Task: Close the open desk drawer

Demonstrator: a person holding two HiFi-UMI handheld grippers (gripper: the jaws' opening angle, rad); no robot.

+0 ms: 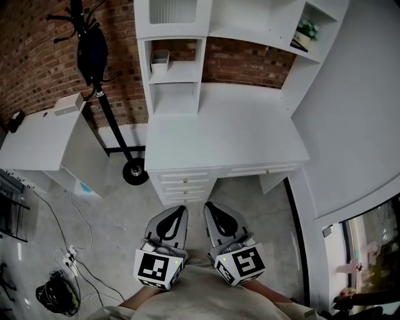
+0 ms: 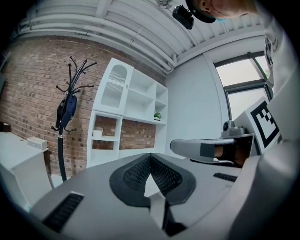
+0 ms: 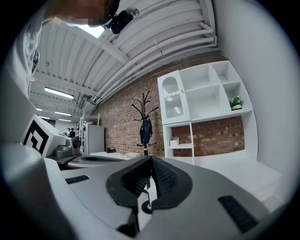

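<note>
Left gripper [image 1: 179, 210] and right gripper [image 1: 210, 206]: jaws together, both empty, side by side just short of the desk [image 1: 225, 137].

Grey grippers [image 1: 181, 209], black ribbed fingers [image 2: 136, 174], square-marker cubes [image 1: 156, 267]

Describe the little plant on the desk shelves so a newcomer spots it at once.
Start at the white desk against the brick wall and look up its white shelf unit. The plant sits in the right-hand cubby, the only green thing there; the left cubby holds a white container.
</note>
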